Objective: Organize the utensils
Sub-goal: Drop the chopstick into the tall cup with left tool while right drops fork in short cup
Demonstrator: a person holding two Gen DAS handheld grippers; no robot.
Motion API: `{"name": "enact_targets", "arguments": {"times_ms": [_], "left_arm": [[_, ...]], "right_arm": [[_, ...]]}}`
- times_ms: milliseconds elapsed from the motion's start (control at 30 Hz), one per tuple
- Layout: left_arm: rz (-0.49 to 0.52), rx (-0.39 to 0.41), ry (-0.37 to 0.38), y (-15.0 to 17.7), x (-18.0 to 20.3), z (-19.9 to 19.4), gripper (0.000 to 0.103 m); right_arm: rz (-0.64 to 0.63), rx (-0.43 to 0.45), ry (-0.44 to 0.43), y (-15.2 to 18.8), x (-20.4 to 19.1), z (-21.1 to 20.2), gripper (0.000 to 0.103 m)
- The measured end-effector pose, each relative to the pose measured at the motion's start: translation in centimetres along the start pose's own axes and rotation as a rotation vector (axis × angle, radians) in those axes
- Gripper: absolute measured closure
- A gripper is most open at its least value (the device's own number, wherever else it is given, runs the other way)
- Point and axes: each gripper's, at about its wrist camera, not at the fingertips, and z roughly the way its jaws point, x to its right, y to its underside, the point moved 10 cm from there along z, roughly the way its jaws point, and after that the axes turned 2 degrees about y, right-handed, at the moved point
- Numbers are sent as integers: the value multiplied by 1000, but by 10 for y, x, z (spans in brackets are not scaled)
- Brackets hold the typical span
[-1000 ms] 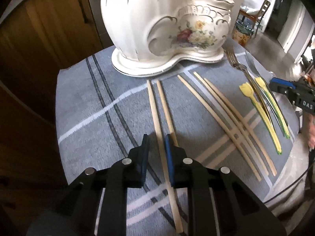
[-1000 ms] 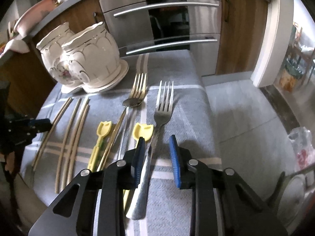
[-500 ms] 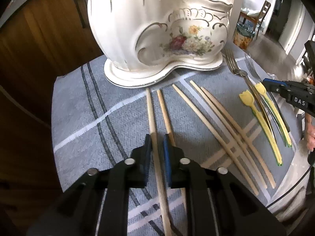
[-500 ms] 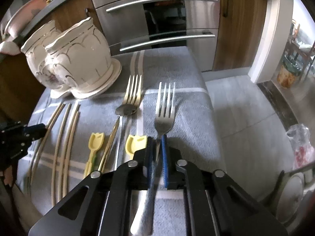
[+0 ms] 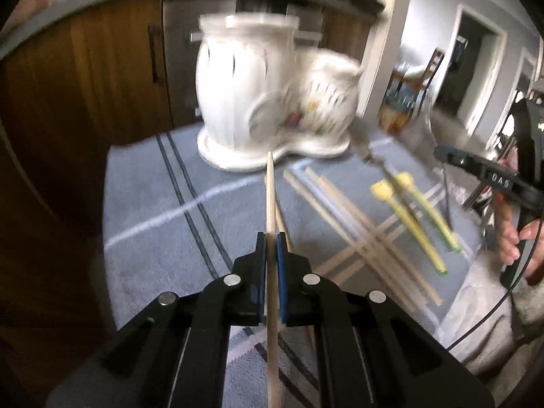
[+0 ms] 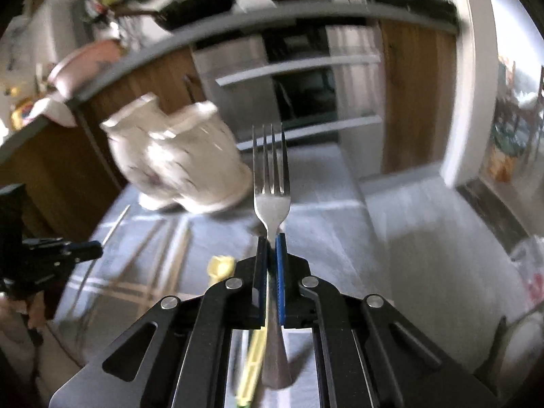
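**Both claws clenched on utensils, raised above the surface**

Left claw: clenched on a single wooden chopstick. The chopstick passes between the blue pads and projects forward, its tip pointing toward the base of the white ceramic utensil holder. The held chopstick sits above the grey striped cloth that covers the surface.

Right claw: clenched on the neck of a metal fork. The tines point forward and up, beside the ceramic holder as seen from the right wrist view. The fork handle extends back beneath the claw.

Items lying on the cloth:
- A second chopstick, just beside the held one and partly hidden by the left claw.
- Further loose chopsticks, lying to the right of the left claw, several crossing each other.
- Two yellow plastic utensils, beside the loose chopsticks.
- One yellow utensil lies directly under the right claw.

The ceramic holder stands upright at the far end of the cloth. Both views are motion-blurred; fine detail is not readable.
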Motion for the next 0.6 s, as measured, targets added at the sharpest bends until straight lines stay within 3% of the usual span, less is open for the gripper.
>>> {"name": "enact_targets", "arguments": {"times_ms": [333, 467, 600], "left_arm": [[43, 260, 2, -32, 17, -53, 97], [51, 340, 5, -60, 16, -70, 97], [31, 431, 24, -109, 13, -83, 97]], "right_arm": [[-91, 230, 6, -25, -27, -45, 97], [-120, 297, -7, -52, -44, -51, 97], [-80, 374, -57, -95, -59, -49, 97]]}}
